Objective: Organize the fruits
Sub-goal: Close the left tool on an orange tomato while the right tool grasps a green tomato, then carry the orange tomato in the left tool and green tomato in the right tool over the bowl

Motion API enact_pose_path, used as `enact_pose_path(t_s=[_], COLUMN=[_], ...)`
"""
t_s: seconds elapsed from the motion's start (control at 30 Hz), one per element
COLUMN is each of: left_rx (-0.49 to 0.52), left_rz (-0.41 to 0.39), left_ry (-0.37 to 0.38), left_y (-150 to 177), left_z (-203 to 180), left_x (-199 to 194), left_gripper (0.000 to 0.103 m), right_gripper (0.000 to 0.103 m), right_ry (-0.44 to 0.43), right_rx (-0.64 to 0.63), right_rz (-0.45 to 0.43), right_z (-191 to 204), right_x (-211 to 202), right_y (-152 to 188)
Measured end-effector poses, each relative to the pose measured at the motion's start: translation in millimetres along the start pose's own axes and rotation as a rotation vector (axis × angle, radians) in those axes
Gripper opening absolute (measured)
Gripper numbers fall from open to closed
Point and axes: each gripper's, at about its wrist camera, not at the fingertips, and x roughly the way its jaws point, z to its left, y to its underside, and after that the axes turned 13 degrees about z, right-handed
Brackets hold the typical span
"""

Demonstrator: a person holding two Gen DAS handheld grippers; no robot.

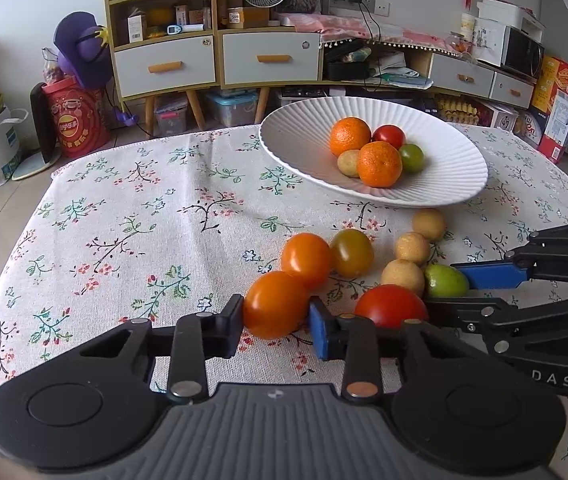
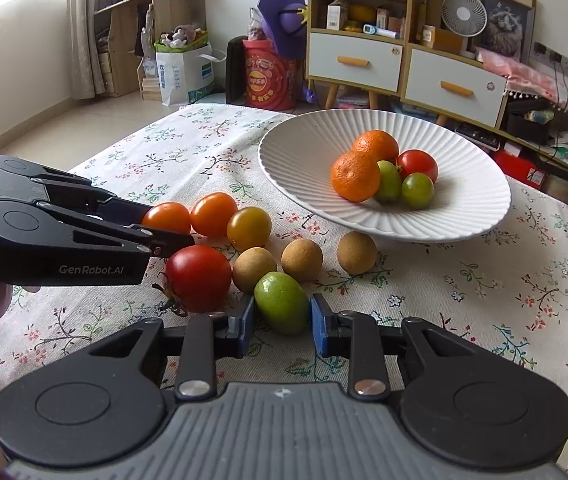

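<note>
floral tablecloth (image 1: 124, 216) strewn with fruit, left gripper (image 1: 276, 320) clamped on orange tomato (image 1: 274, 304), right gripper (image 2: 282, 312) pinching green fruit (image 2: 282, 302), cluttered shelves (image 1: 164, 20) behind

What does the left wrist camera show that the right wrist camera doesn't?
Only the left wrist view shows a microwave on the far right, and the left gripper from behind, shut on an orange tomato.

Only the right wrist view shows a window with a curtain, and the right gripper from behind, shut on a green fruit.

Both show the white plate of fruit, the floral tablecloth and the loose fruit.
</note>
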Motion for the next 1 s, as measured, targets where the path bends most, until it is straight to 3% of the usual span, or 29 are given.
enact_pose_path(t_s=[1.0], left_rx=[-0.032], left_rz=[-0.02], left_ry=[0.041], left_y=[-4.8], left_z=[0.4], left_x=[-19.6], left_gripper=[0.037], right_gripper=[0.027], right_ry=[-0.069], right_rx=[0.036], right_rz=[-0.046], right_z=[-4.1], right_x=[-22.0], right_y=[-13.8])
